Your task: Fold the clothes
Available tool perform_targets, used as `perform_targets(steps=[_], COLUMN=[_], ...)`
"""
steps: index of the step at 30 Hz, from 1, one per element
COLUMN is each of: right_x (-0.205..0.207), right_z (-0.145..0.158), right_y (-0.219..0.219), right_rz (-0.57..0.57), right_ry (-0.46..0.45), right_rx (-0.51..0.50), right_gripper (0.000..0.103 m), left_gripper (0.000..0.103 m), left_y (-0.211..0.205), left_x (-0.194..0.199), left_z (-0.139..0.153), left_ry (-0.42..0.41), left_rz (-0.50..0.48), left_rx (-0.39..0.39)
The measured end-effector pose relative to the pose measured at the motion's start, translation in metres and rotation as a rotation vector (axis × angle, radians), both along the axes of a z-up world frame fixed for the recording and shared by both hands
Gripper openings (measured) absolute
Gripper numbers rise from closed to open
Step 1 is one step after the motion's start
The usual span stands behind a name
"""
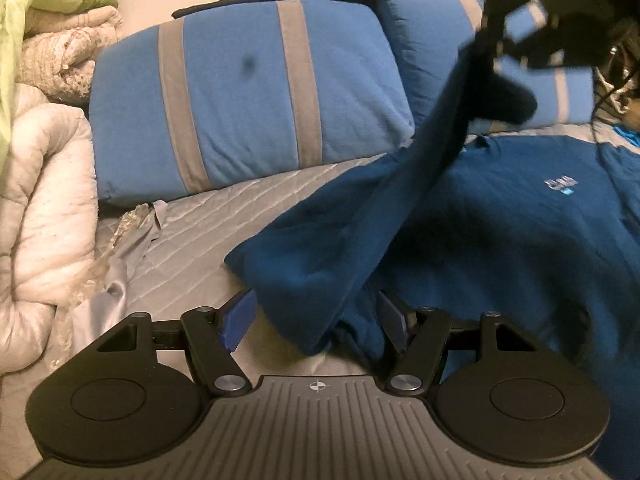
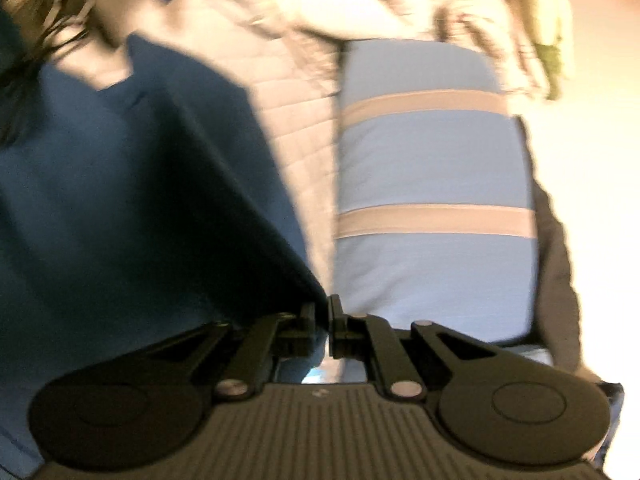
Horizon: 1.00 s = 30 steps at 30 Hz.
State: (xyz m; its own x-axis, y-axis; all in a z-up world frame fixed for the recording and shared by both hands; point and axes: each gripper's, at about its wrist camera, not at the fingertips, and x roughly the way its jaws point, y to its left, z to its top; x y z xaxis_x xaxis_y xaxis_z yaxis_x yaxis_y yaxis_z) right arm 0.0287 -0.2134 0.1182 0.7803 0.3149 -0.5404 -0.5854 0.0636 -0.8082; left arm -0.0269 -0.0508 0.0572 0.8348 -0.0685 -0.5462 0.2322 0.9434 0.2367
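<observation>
Pillows behind, bedspread bare left

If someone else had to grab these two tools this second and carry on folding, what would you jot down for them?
Left tool: open, low at the near edge of the blue shirt, cloth lying between its pads, not pinched.
Right tool: shut on a piece of the shirt, holding it lifted above the bed; its camera view is blurred.
Shirt: mostly spread logo-up on the grey quilt, in front of the striped pillows.
Done: one side picked up.
Left: probably lay that side across the body, then finish the remaining folds.
</observation>
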Motion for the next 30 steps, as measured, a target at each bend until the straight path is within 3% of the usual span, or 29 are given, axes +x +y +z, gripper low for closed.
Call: perform_targets(steps=[6, 12, 15, 19, 23, 26, 30], right_x=[0.008, 0.024, 0.030, 0.026, 0.017, 0.014, 0.008], right_z=[0.052, 0.075, 0.070, 0.045, 0.020, 0.004, -0.003], right_y=[0.009, -0.018, -0.034, -0.059, -0.087, -0.106, -0.116], right_rz=[-0.071, -0.168, -0.211, -0.240, -0.306, -0.350, -0.367], right_ry=[-0.078, -0.141, -0.118, -0.026, 0.138, 0.243, 0.215], right_rx=[0.065, 0.088, 0.082, 0.064, 0.130, 0.189, 0.202], right_gripper=[0.005, 0.005, 0.005, 0.005, 0.005, 0.005, 0.005], left_gripper=[0.066, 0.068, 0.068, 0.066, 0.046, 0.043, 0.043], left_y=[-0.007, -0.017, -0.021, -0.019, -0.013, -0.017, -0.023], left_x=[0.035, 0.036, 0.026, 0.013, 0.012, 0.016, 0.018], left_z=[-0.005, -0.024, -0.032, -0.032, -0.026, -0.026, -0.026], left_ry=[0.017, 0.046, 0.041, 0.009, 0.017, 0.019, 0.006], left_rz=[0.084, 0.071, 0.028, -0.005, -0.032, -0.046, -0.063], left_rx=[-0.033, 0.169, 0.266, 0.334, 0.310, 0.329, 0.361])
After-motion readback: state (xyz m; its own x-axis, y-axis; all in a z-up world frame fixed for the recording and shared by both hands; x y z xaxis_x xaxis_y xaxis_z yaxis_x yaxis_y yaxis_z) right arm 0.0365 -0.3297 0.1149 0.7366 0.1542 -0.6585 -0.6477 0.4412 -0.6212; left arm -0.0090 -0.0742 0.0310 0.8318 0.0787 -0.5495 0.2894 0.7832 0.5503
